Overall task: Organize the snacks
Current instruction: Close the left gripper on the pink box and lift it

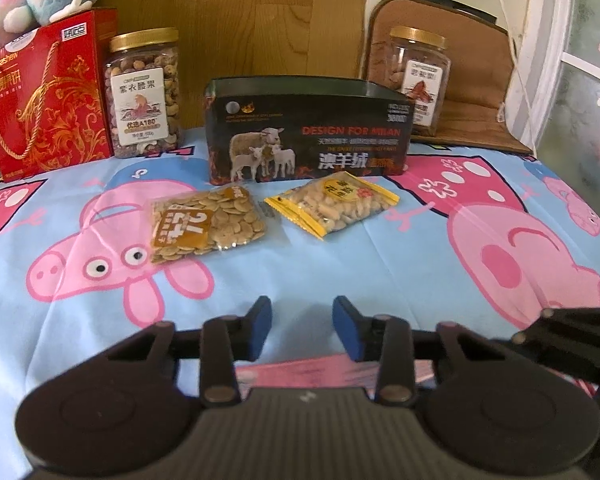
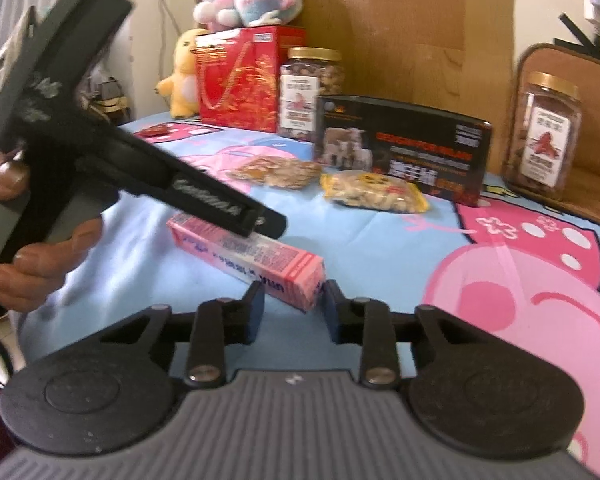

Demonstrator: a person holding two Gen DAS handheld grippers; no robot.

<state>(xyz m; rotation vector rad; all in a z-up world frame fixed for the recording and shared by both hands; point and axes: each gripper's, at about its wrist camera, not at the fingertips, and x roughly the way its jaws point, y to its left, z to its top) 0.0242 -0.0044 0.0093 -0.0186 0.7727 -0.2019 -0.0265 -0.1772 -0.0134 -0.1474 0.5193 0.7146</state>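
Your right gripper (image 2: 291, 307) is spread w/ nothing in it yet, fingers either side of the near end of the pink box (image 2: 247, 254), which lies flat on the cartoon-pig cloth (image 2: 440, 236). Push fwd a bit so the pads bear on the box's long sides, not just the corner, then squeeze. Left gripper (image 1: 303, 328) also spread & empty, hovering over the box's far end; keep it clear. Seed packet (image 1: 206, 222) & yellow snack packet (image 1: 334, 204) sit just before the open dark box (image 1: 308, 136), likely the drop spot.

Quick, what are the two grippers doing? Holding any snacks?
Left gripper: open, holding nothing.
Right gripper: open, around the end of the pink box, not gripping it.
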